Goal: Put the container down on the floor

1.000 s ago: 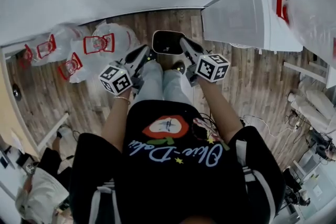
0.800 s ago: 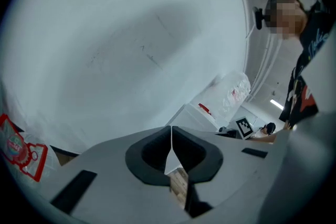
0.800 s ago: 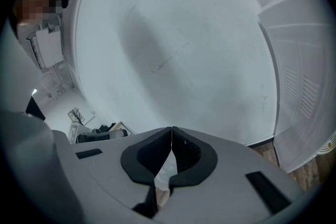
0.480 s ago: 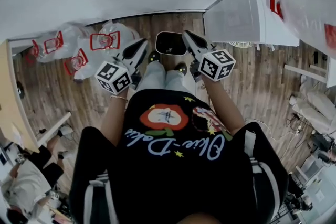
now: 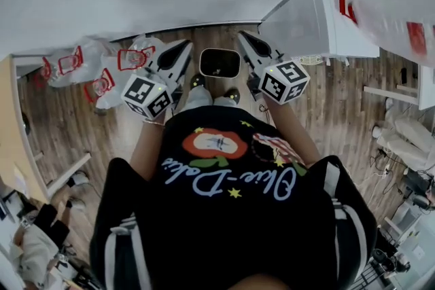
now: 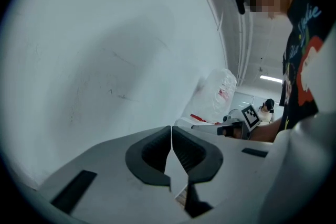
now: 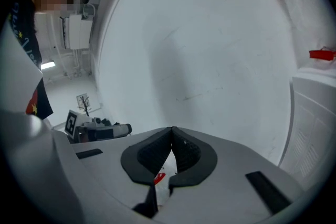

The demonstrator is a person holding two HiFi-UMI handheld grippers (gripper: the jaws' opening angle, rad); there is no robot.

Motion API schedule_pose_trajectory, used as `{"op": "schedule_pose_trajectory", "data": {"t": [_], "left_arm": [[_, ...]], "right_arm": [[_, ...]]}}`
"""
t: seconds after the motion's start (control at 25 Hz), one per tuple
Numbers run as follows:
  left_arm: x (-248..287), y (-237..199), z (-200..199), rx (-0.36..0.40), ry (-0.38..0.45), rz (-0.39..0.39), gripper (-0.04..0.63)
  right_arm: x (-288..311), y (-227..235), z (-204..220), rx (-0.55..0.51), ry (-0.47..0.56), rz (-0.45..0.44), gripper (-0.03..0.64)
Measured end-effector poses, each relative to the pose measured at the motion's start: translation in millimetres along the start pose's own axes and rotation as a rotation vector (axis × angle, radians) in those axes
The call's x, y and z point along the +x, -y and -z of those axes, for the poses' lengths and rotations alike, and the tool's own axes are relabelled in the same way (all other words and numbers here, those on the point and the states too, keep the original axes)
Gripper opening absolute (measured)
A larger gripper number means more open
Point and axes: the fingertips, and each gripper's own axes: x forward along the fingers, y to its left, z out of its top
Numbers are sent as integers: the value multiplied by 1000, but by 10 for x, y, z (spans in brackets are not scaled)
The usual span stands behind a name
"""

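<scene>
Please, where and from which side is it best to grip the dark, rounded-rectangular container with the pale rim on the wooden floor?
Probably its pale rim, from above: the dark rounded-rectangular container stands upright with its mouth open upward. The left gripper and right gripper, both shut, show beside its short sides.

Wood-plank floor, seen from above

Brown plank floor (image 5: 326,112) runs up to a pale wall. A dark, rounded-rectangular container (image 5: 219,62) with a light rim sits flat on the boards, close to the wall. Just beside it, nearer the person, stand two dark shoes (image 5: 198,81). Left of it lies a cluster of white plastic bags (image 5: 102,68) with red print. A white cabinet (image 5: 319,24) stands to the right. Loose cables (image 5: 340,159) trail further right.
</scene>
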Motion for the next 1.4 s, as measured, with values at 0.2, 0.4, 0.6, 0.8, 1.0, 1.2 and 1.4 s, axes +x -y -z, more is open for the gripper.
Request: {"op": "schedule_pose_trajectory", "data": {"t": [0.2, 0.4, 0.6, 0.8, 1.0, 1.2, 1.4], "left_arm": [[-31, 48, -194, 55, 54, -12, 9], [-30, 68, -256, 48, 67, -7, 9], [-32, 65, -278, 51, 70, -5, 9], [-28, 57, -263, 38, 72, -4, 9], [-16, 93, -205, 40, 53, 1, 9], [-51, 92, -215, 30, 56, -14, 9], [-71, 98, -206, 24, 54, -17, 9]], "right_arm": [[5, -127, -165, -34, 39, -25, 0], [43, -186, -244, -48, 57, -34, 0], [59, -226, -238, -48, 58, -38, 0], [52, -251, -181, -62, 36, -42, -2], [29, -230, -148, -49, 38, -34, -1], [10, -232, -139, -46, 39, -30, 0], [10, -251, -126, -45, 39, -31, -2]]}}
